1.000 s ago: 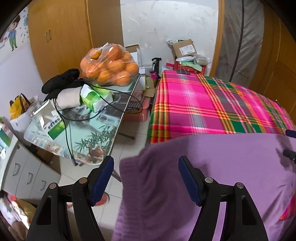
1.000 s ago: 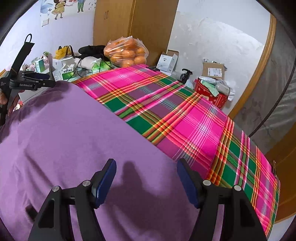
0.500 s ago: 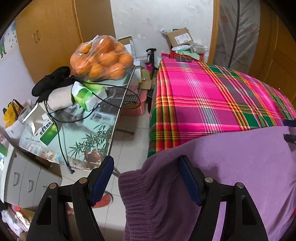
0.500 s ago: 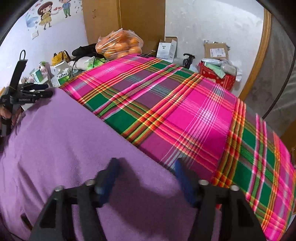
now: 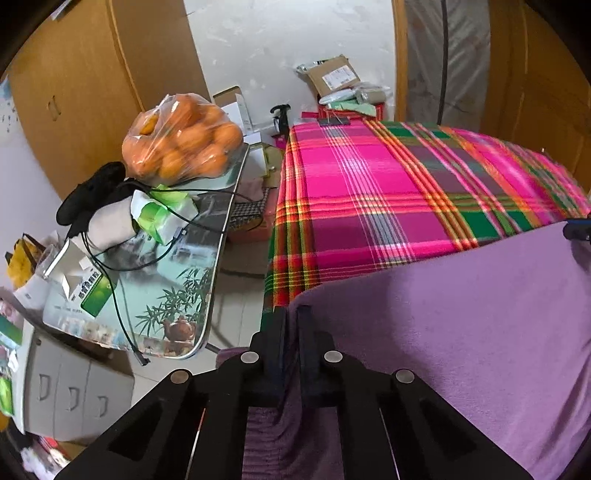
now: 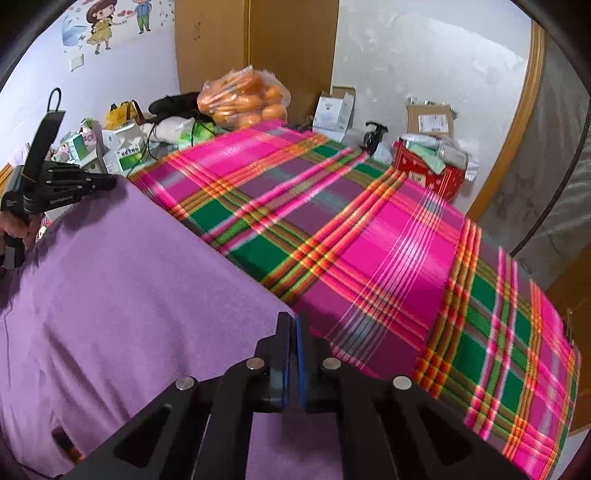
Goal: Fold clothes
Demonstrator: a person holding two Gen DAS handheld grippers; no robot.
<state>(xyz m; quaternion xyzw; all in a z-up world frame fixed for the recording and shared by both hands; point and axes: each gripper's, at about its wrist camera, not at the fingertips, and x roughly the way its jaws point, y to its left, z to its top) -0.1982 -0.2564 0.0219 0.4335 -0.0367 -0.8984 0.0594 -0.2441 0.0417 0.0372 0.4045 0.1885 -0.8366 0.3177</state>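
On plaid-covered bed [image 6: 388, 236], one purple garment [image 6: 122, 295], knit, spread over the near portion of the cover at 6 to 9 o'clock in the right-wrist view, its far edge running straight from 9 o'clock toward the centre. Left gripper [image 5: 291, 314]: jaws pressed together, pinching the garment's corner at the bed's edge, cloth visibly drawn up between the pads. Right gripper [image 6: 294, 321]: jaws pressed together at the opposite end of the same edge; purple cloth meets the pads, so a pinch on the garment is judged, though little fabric shows in the seam. Step in hand, by judgement: both corners of one edge secured, fold not yet carried over. Next move calls for lifting the two corners together, level with each other, and bringing them across the garment so the edge lands square; uneven lift would skew the crease. Left-wrist view alone shows: glass-topped side table [image 5: 177, 295] at 9 o'clock, bag of oranges [image 5: 184, 144] at 10 o'clock, trailing black cable [image 5: 122, 306], floor gap beside the bed. Right-wrist view alone shows: the left gripper from outside with the person's hand [image 6: 16, 229] at 9 o'clock, red box [image 6: 432, 173] at 1 o'clock, cartoon wall sticker [image 6: 107, 22] at 11 o'clock.
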